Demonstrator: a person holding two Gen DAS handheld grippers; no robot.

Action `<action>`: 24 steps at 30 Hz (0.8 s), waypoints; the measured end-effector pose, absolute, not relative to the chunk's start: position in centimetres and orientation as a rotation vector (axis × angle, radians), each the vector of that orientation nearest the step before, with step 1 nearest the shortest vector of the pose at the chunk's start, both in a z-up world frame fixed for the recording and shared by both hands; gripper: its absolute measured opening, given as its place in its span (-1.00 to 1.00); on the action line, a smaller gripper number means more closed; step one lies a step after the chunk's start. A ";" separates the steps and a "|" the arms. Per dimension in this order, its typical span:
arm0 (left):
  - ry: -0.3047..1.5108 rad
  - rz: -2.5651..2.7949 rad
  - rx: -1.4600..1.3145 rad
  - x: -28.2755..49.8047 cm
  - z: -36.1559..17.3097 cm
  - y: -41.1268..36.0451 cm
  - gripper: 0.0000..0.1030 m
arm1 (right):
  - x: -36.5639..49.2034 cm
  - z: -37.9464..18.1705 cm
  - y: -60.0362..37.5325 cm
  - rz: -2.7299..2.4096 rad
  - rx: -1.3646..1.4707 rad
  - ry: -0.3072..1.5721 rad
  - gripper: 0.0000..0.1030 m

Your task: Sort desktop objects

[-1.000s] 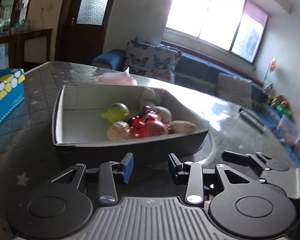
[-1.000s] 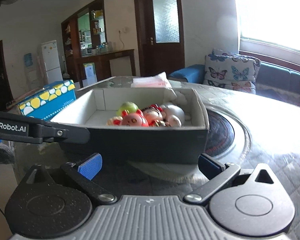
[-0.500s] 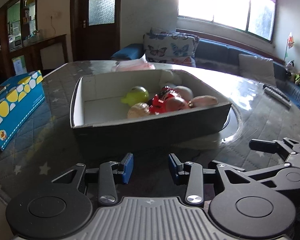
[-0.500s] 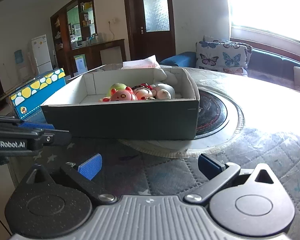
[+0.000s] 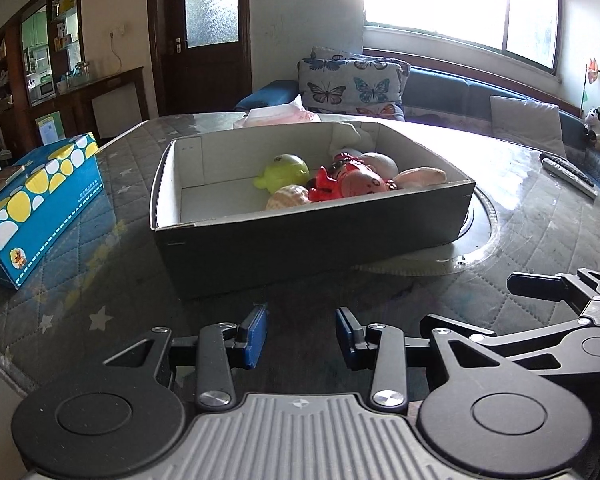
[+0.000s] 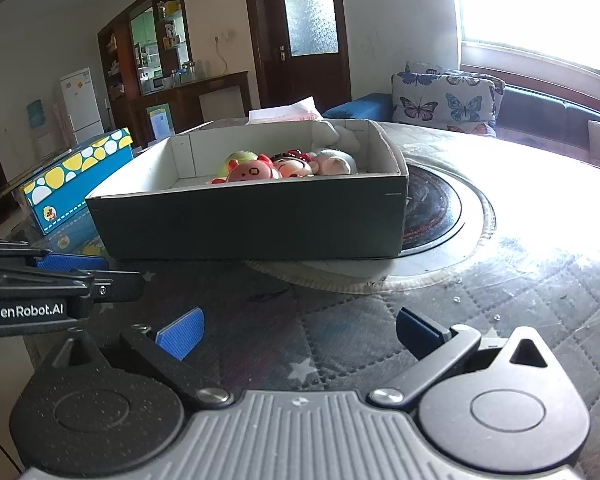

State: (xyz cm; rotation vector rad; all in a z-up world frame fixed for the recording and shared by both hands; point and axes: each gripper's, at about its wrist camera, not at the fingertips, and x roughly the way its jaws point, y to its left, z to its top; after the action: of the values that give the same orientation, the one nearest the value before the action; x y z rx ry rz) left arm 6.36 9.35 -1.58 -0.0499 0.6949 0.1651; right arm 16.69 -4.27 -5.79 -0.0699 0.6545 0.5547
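The dark box (image 5: pixel 312 240) of toys (image 5: pixel 348 184) was seen on the quilted table (image 5: pixel 80 280), beyond the left gripper (image 5: pixel 300 334), slightly narrowed but empty, and the right gripper (image 6: pixel 300 330), spread wide and empty.

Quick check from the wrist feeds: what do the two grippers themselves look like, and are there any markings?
Both are matte black linkage frames with round pivot discs, silver screws and a ribbed grey body. The left gripper and right gripper carry blue ridged finger pads. White "GenRobot.AI" lettering marks the left gripper's side.
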 end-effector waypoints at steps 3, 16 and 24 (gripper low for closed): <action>0.692 0.178 -0.040 6.2 -1.6 9.3 -0.22 | 16.6 -5.9 -4.2 0.553 -0.066 0.658 1.00; 0.674 0.206 -0.031 5.5 -1.5 9.4 -0.22 | 16.0 -6.0 -3.7 0.568 -0.062 0.665 1.00; 0.668 0.218 -0.034 5.2 -1.4 9.6 -0.22 | 15.7 -5.8 -3.5 0.571 -0.067 0.662 1.00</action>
State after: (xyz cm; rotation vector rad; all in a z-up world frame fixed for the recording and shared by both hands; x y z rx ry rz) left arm 5.18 9.60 -1.44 -0.0340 0.6681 0.2182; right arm 15.65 -3.49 -5.80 -0.0668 0.6616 0.5707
